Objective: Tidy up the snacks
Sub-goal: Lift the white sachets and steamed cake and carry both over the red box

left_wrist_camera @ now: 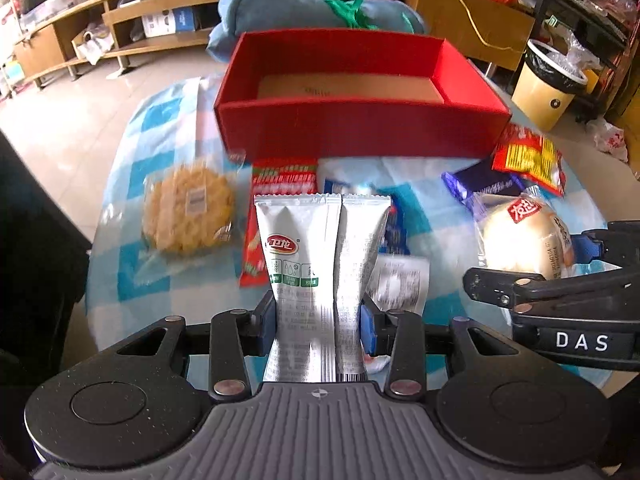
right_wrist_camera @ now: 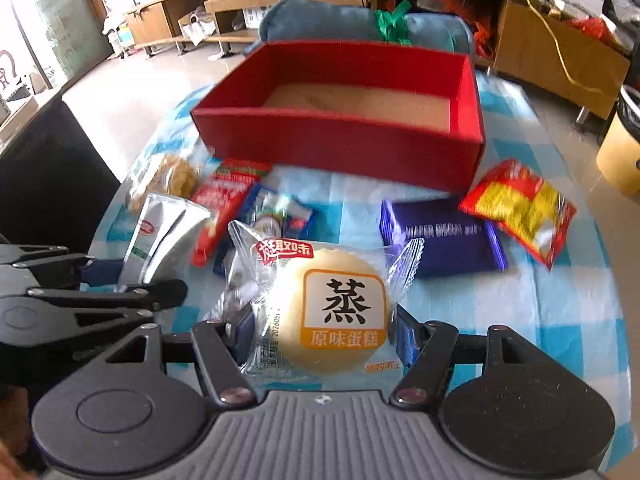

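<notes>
The silver snack pouch (left_wrist_camera: pixel 320 264) stands upright between the blue pads (left_wrist_camera: pixel 269 322) of the left hand-held gripper (left_wrist_camera: pixel 318 320), which is closed on its lower half; it looks light, slick and crinkly (a foil sachet will slide if pinched only at the seam), so a grip across the flat body seems safest. The steamed cake (right_wrist_camera: pixel 328 312) in its clear wrapper sits between the fingers of the right hand-held gripper (right_wrist_camera: pixel 324 330), which is closed around its sides; it looks soft and easily crushed, so I judge it wants a light squeeze at its widest part. Straight ahead of both hand-held grippers lies the open red box (left_wrist_camera: pixel 360 128), with nothing in it yet. Between box and hand-held grippers, on the checked desk (right_wrist_camera: pixel 560 320), lie a round waffle cake (left_wrist_camera: pixel 188 212) ahead-left of the left one, a purple wafer pack (right_wrist_camera: pixel 440 236) and a red-yellow packet (right_wrist_camera: pixel 520 208) ahead-right of the right one.
</notes>
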Motion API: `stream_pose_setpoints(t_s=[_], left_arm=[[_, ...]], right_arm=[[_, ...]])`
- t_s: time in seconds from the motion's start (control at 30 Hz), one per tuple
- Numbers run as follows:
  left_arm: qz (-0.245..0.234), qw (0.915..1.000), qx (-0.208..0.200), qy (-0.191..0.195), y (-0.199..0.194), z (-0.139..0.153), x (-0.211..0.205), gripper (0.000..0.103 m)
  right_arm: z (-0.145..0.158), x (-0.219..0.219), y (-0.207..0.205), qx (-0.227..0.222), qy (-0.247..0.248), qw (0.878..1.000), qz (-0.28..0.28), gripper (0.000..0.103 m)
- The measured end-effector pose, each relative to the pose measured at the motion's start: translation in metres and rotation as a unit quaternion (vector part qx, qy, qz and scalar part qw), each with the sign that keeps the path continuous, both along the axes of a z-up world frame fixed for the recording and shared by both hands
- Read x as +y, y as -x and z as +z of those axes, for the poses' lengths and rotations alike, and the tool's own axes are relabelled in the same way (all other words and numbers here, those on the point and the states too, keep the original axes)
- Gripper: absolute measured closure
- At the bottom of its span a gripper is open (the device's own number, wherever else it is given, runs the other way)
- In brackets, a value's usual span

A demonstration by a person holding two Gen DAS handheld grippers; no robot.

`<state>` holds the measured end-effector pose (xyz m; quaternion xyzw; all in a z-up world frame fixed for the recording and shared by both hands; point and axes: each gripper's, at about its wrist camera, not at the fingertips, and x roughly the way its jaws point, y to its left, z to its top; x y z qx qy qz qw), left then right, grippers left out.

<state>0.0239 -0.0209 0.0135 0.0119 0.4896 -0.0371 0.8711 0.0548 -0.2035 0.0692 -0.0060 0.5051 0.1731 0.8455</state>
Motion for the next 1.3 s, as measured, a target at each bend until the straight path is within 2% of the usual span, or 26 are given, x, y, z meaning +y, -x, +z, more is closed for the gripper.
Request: stream_pose_setpoints(t_s=[0.23, 0.83, 1.3], left_arm=[[-0.004, 0.9998, -0.020, 0.009, -0.031, 0.011, -0.001, 0.055], [0.007, 0.9980, -0.063, -0.002, -0.097, 0.037, -0.012, 0.055], [0.027, 0.9965, -0.078, -0.017, -0.163, 0.037, -0.023, 0.055]], right_arm=[[0.006, -0.001, -0.027, -0.003, -0.004, 1.000, -0.019, 0.043], [0.029, -0.003, -0.100, -0.037, -0.002, 0.998, -0.046, 0.043], [0.018, -0.010, -0.175, -0.041, 0.004, 0.997, -0.070, 0.043]])
